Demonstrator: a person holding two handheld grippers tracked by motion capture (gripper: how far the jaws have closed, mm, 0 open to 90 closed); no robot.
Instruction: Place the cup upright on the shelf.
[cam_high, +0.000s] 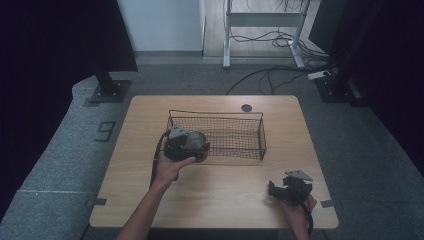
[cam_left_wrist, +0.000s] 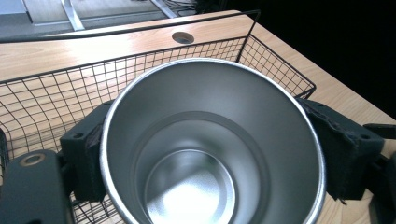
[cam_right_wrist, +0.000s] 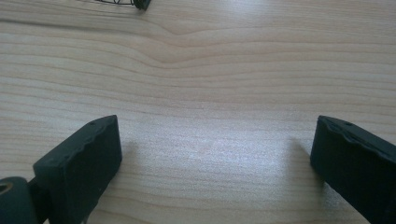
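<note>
The counter (cam_high: 215, 190) carries a wire basket (cam_high: 250, 131) up at twelve o'clock, and at the basket's nine-o'clock end the left gripper (cam_high: 192, 146) has its jaws clamped on a steel cup (cam_left_wrist: 210, 149), mouth open, likely bound for the basket. The right gripper (cam_high: 280, 191) idles at five o'clock, jaws wide, out of the way.

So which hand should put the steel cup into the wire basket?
Left. Its claw is shut on the steel cup at the wire basket wall, while the right claw sits open over bare table.
</note>
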